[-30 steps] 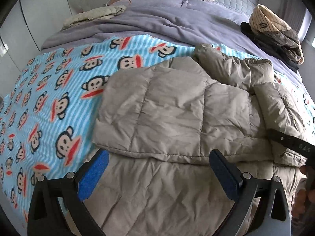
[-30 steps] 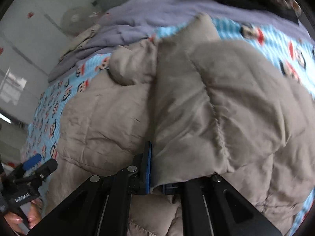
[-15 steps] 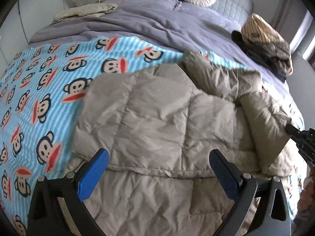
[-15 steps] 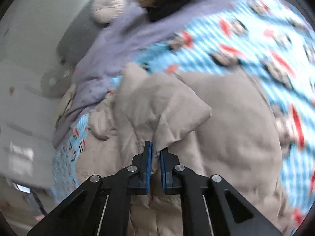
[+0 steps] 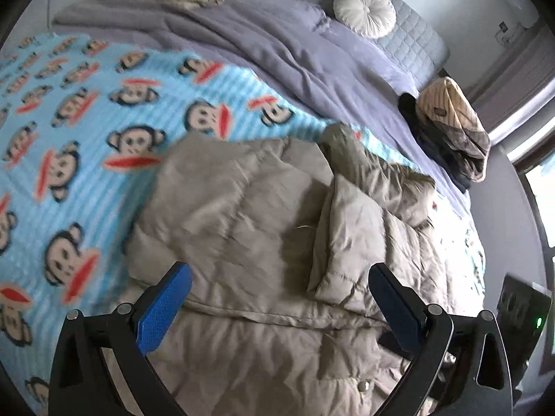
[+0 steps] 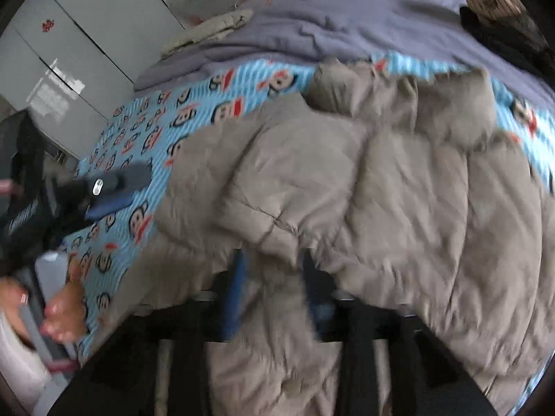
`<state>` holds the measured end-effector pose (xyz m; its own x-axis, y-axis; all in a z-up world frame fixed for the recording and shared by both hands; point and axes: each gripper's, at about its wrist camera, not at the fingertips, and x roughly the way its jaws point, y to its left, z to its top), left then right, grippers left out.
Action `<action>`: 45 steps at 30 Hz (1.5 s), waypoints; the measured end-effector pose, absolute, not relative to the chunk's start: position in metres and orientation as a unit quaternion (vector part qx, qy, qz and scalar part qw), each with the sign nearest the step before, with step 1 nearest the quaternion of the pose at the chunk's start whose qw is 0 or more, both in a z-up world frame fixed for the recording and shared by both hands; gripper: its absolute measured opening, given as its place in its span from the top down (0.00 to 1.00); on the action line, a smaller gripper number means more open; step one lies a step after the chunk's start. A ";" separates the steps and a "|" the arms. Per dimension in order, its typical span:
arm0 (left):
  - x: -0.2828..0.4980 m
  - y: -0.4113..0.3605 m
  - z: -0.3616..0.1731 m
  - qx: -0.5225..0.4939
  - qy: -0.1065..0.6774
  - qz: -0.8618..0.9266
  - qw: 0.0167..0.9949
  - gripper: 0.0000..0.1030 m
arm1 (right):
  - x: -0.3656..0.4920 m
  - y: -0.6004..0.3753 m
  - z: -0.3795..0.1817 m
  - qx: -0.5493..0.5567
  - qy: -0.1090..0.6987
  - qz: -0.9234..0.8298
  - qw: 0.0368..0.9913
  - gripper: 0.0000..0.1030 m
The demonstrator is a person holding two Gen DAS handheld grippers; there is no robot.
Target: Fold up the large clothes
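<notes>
A beige quilted down jacket [image 5: 249, 215] lies on a blue monkey-print blanket [image 5: 69, 131] on the bed, its sleeves folded in over the body. My left gripper [image 5: 277, 305] is open and empty, hovering over the jacket's near part. In the right wrist view the jacket [image 6: 381, 187] fills the frame. My right gripper [image 6: 274, 294] has its jaws parted with a fold of the jacket lying between them; the view is blurred. The left gripper also shows in the right wrist view [image 6: 114, 187] at the left, over the blanket.
A purple duvet [image 5: 277, 45] covers the head of the bed, with a round white cushion [image 5: 364, 10]. A pile of folded clothes [image 5: 451, 128] sits at the bed's right edge. White wardrobe doors [image 6: 69, 45] stand left of the bed.
My right gripper has laid the sleeve over the jacket body and its jaws have parted. My left gripper has swung to the left; the jacket now sits further right in its view.
</notes>
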<state>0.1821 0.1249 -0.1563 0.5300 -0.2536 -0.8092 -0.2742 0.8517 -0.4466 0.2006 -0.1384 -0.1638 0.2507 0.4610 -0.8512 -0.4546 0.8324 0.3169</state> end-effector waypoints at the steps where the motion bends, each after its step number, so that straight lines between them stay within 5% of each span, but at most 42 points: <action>1: 0.184 0.121 -0.160 -0.274 0.488 0.001 0.828 0.01 | 0.195 -0.152 -0.165 0.017 0.544 0.284 0.789 0.41; 9: 0.228 0.070 -0.196 -0.252 0.528 -0.053 0.809 0.02 | 0.178 -0.337 -0.189 0.261 0.583 0.133 0.758 0.41; 11: 0.237 0.057 -0.198 -0.243 0.532 -0.060 0.809 0.21 | 0.176 -0.373 -0.191 0.317 0.568 0.099 0.753 0.41; 14: 0.246 0.048 -0.203 -0.235 0.549 -0.065 0.799 0.75 | 0.182 -0.411 -0.187 0.346 0.539 0.056 0.766 0.42; 15: 0.243 0.047 -0.200 -0.237 0.545 -0.066 0.801 0.81 | 0.186 -0.417 -0.184 0.335 0.534 0.043 0.775 0.60; 17: 0.233 0.050 -0.191 -0.226 0.529 -0.065 0.815 0.81 | 0.197 -0.417 -0.180 0.305 0.535 0.029 0.788 0.90; 28: 0.199 0.078 -0.208 -0.178 0.540 -0.008 0.823 0.81 | 0.210 -0.372 -0.210 0.246 0.550 0.047 0.797 0.90; 40: 0.208 0.077 -0.146 -0.143 0.497 -0.008 0.856 0.81 | 0.209 -0.376 -0.209 0.249 0.550 0.053 0.796 0.90; 45: 0.243 0.047 -0.198 -0.074 0.544 0.034 0.835 0.81 | 0.206 -0.369 -0.199 0.237 0.570 0.064 0.784 0.87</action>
